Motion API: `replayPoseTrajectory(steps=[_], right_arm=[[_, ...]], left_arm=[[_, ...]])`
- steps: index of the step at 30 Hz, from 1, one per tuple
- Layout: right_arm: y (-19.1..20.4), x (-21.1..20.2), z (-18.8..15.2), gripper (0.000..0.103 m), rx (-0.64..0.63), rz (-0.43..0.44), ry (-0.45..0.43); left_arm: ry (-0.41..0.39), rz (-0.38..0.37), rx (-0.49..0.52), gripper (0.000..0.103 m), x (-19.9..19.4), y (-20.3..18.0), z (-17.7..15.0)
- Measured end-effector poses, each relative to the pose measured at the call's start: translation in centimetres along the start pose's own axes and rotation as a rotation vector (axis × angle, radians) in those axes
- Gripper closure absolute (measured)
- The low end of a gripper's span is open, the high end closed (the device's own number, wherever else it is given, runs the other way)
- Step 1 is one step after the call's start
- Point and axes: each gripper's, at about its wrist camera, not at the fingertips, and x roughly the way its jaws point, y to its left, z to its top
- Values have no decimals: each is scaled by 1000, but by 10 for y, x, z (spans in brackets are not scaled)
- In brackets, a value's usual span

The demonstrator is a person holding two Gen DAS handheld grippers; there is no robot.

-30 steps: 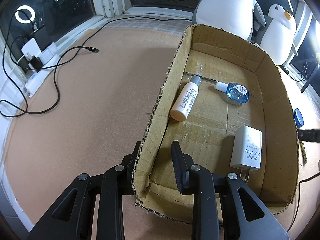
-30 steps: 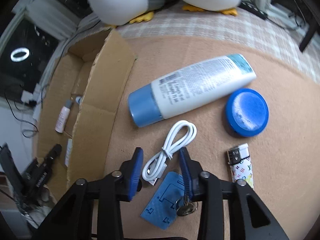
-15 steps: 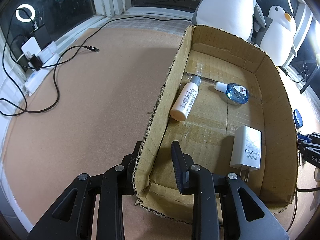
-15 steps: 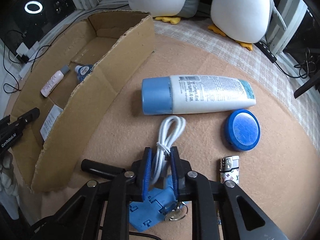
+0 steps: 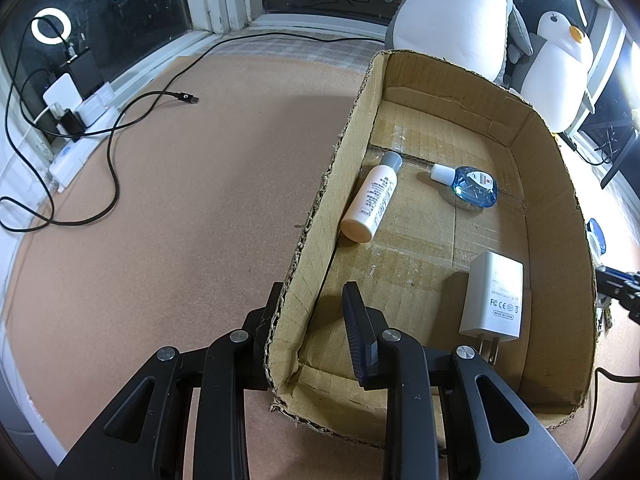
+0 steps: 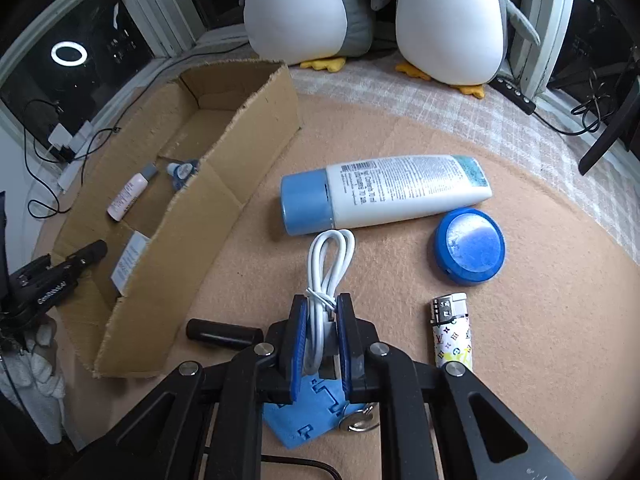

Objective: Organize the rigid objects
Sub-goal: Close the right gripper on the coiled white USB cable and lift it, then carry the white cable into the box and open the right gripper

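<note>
Corrugated brown cardboard, the wall of the open box [image 5: 560, 208], sits pinched between my left tongs [image 5: 310, 316]: one finger outside the near corner, the other inside, clamped so the box cannot slide while I load it. Inside already lie a small pale bottle with a grey cap [image 5: 370, 202], a flat blue clear bottle with a white cap [image 5: 474, 186] and a white wall charger [image 5: 494, 296], spread flat on the box floor, well apart from each other.

My right tongs [image 6: 322, 330] are clamped on the coiled white cable [image 6: 328, 260], gripping it just below its white tie, where the strands are bundled and will not spill loose; the loop end sticks out ahead. I judge this the pick-up of the next item bound for the box, which stands just to the left in the right wrist view.

Waiting on the tan felt-like surface [image 6: 520, 320] are a large white tube with a blue cap [image 6: 384, 196], a round blue tin [image 6: 470, 246], a patterned lighter [image 6: 452, 332], a black cylinder [image 6: 224, 334] and a blue tag with a key ring [image 6: 308, 412] under my tongs. The cable's loop could snag the box rim on the way over.
</note>
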Motion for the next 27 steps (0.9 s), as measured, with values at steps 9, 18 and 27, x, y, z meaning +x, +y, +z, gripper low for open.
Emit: replayPoseTrajectory(steps=[9, 18, 27], right_arm=[[23, -28, 16, 90, -28, 41, -73], [65, -34, 39, 90, -76, 107, -107], [113, -23, 54, 90, -150, 155, -110]], left_arm=[[0, -1, -1, 76, 0, 0, 0], [0, -2, 0, 76, 0, 0, 0], [-1, -6, -4, 76, 0, 0, 0]])
